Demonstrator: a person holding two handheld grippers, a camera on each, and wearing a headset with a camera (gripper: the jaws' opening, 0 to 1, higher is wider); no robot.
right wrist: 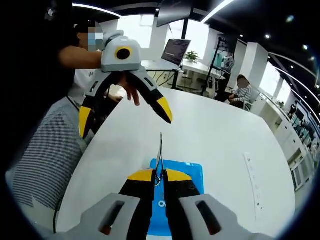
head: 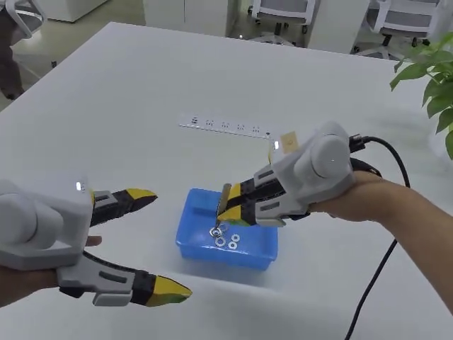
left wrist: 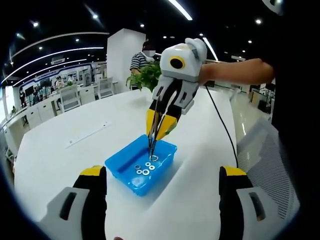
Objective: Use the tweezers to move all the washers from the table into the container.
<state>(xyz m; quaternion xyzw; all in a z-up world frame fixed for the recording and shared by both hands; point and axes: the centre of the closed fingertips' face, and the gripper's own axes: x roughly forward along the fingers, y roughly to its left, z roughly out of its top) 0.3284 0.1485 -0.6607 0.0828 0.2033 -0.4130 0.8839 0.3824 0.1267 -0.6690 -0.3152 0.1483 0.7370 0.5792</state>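
Right gripper (head: 237, 204) clamps the tweezers (left wrist: 152, 148), tips poking ahead of its jaws into the blue container (head: 212, 253) of washers (head: 228, 241); left gripper (head: 168, 242) gapes empty.

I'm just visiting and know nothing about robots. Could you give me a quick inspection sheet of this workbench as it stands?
Surface: white table, plain and smooth.
Job's things: blue container holds several washers; tweezers point down with their tips at one washer inside it.
Clutter: a power strip lies beyond the container.
Grippers: right gripper has its fingers shut on the tweezers above the container; left gripper is open, beside the container, holding nothing.
Cables: a black cable runs from the right gripper toward the person.
Surroundings: a plant and office chairs.
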